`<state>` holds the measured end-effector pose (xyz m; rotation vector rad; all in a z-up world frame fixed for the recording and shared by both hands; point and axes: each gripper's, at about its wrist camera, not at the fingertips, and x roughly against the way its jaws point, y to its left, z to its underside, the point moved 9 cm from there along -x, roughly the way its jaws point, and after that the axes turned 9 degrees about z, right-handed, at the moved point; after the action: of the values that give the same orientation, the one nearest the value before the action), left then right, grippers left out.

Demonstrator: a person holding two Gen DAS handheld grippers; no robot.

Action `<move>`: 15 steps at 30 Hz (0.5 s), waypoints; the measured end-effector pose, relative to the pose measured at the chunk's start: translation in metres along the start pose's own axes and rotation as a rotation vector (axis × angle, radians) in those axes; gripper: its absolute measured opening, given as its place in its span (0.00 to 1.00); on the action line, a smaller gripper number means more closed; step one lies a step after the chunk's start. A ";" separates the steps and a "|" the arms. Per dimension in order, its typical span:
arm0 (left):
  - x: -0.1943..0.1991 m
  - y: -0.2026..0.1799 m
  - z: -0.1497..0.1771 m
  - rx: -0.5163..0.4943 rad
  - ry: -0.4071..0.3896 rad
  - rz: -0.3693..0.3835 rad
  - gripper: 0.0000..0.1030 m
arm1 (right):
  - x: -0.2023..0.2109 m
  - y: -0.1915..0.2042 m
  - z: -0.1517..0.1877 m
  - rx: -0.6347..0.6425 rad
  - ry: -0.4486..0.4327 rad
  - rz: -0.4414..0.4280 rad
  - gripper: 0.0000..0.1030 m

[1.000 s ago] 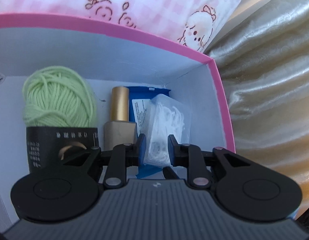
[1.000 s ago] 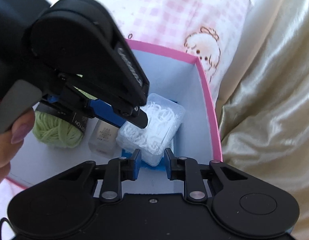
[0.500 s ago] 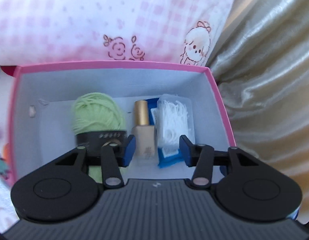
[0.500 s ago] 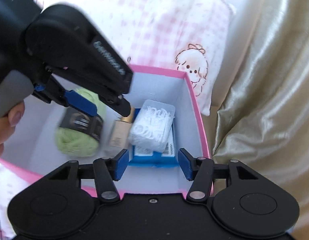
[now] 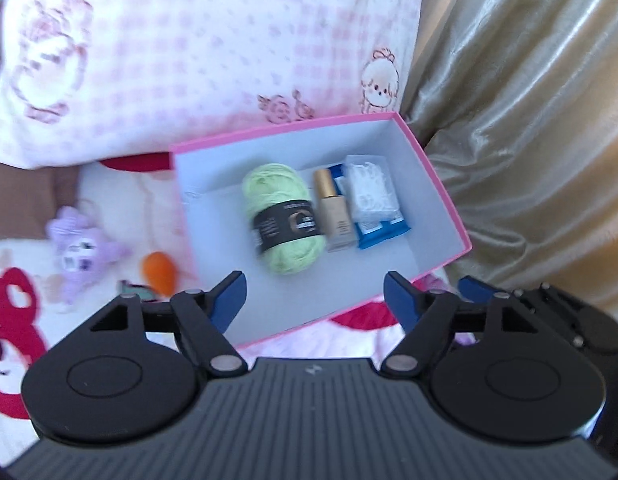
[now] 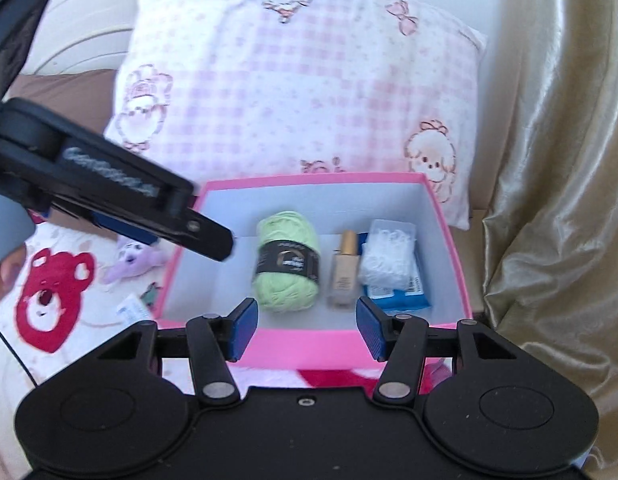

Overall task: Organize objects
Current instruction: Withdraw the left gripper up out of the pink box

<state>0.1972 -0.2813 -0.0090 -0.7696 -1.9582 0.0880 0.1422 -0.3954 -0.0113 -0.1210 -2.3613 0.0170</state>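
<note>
Hovering above the box [image 6: 309,340], both empty: left gripper [image 5: 313,295] just opening wide, right gripper [image 6: 307,324] parted. Lying inside ahead: yarn [image 6: 287,260], bottle [image 6: 343,270], floss case [image 6: 389,254] atop blue pack [image 6: 401,296].

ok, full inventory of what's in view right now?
box: 1, pink outside, white inside, on the bed
yarn ball: 1, light green, black band, in box
bottle: 1, beige, gold cap, right of yarn
clear case: 1, white contents, atop blue packet
blue packet: 1, box's right end
pillow: 1, pink check, behind box
plush toy: 1, purple, left of box
orange object: 1, beside plush
curtain: gold, right
left claw: open, empty
right claw: open, empty
</note>
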 end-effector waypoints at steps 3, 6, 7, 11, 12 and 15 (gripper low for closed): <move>0.029 0.009 0.009 -0.012 -0.008 -0.005 0.78 | 0.018 0.016 -0.002 0.022 -0.012 -0.036 0.58; 0.053 0.020 0.018 -0.015 -0.011 -0.012 0.78 | 0.040 0.038 -0.005 0.046 -0.017 -0.080 0.60; 0.060 0.024 0.022 -0.015 -0.015 -0.014 0.78 | 0.046 0.045 -0.005 0.058 -0.017 -0.099 0.60; 0.085 0.045 0.036 -0.015 -0.034 -0.016 0.81 | 0.070 0.079 -0.006 0.114 -0.029 -0.172 0.62; 0.089 0.052 0.039 0.000 -0.038 -0.015 0.81 | 0.073 0.087 -0.005 0.130 -0.033 -0.188 0.62; 0.096 0.071 0.048 0.055 -0.055 -0.002 0.81 | 0.077 0.116 -0.002 0.201 -0.036 -0.243 0.66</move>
<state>0.1626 -0.1596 0.0148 -0.7363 -2.0007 0.1626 0.0986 -0.2730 0.0384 0.2653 -2.3797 0.1391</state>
